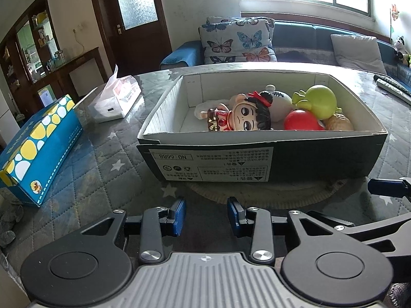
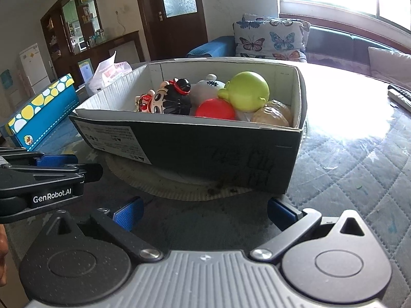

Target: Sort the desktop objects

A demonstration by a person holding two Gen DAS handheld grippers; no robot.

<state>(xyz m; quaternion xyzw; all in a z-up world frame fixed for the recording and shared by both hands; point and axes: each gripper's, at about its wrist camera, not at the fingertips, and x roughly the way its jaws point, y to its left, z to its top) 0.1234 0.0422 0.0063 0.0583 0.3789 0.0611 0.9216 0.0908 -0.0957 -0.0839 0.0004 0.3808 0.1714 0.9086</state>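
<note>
Living room, quilted table (image 1: 102, 159). Toys lie in cardboard box (image 1: 262, 138): doll (image 1: 244, 114), red ball (image 1: 303, 120), green toy (image 1: 321, 101). Left gripper (image 1: 206, 217) and right gripper (image 2: 205, 214) near box front, jaws released, empty. Advice: choose one toy, come from above, avoid box wall.

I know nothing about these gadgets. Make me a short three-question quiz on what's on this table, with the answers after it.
1. True or false: the left gripper is holding a toy.
2. Which toy in the cardboard box lies nearest the red ball? A) the green round toy B) the big-headed doll
3. Fill in: the blue tissue box stands ____ the cardboard box.

Key
1. False; both the left gripper and the right gripper are open and empty.
2. A; it sits right against the ball.
3. Outside, on the table beside the soft tissue pack.
</note>
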